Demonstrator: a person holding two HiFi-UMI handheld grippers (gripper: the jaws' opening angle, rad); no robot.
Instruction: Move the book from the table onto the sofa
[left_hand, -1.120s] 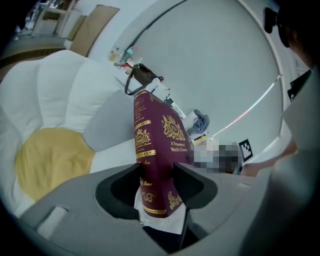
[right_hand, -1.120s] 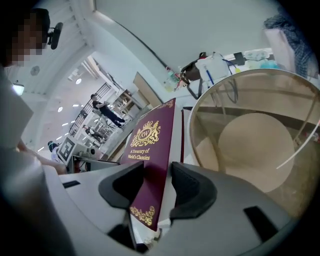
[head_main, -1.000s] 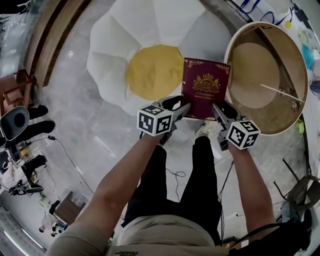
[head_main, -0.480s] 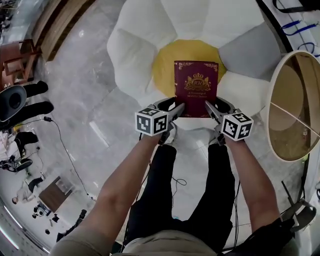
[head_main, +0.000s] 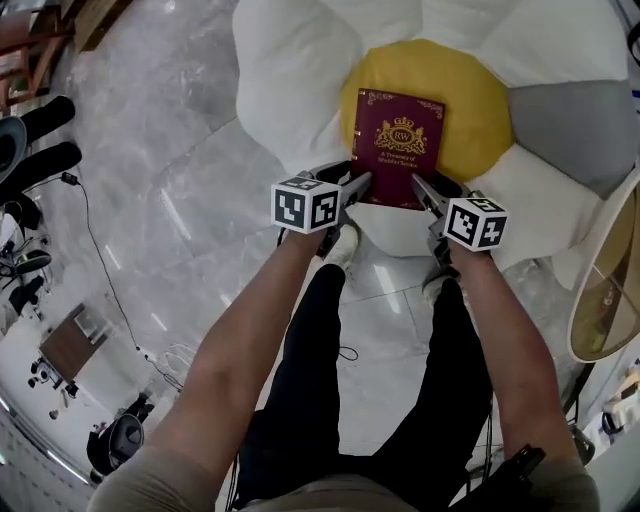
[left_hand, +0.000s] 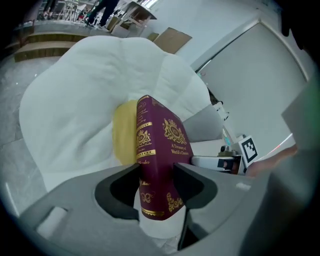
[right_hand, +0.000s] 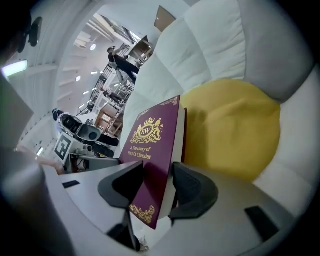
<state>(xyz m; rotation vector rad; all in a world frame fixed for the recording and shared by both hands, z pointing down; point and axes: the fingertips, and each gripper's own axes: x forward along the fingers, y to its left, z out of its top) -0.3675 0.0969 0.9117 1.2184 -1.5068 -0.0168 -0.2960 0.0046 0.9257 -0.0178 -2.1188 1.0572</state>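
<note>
Head view, upper centre: the book (head_main: 398, 148) is being held cover-up over the yellow centre (head_main: 485, 100) of the sofa (head_main: 290, 80); contact between them cannot be told. The left gripper (head_main: 357, 187) is clamping the book's lower left corner, and the right gripper (head_main: 424, 189) is clamping its lower right corner, each with jaws pressing on both faces. The person's legs (head_main: 400, 400) are filling the lower frame.

The book (right_hand: 152, 145) cover, mid-frame in the right gripper view, reads "RW" in a crest above "A Treasury of World's Classics".
</note>
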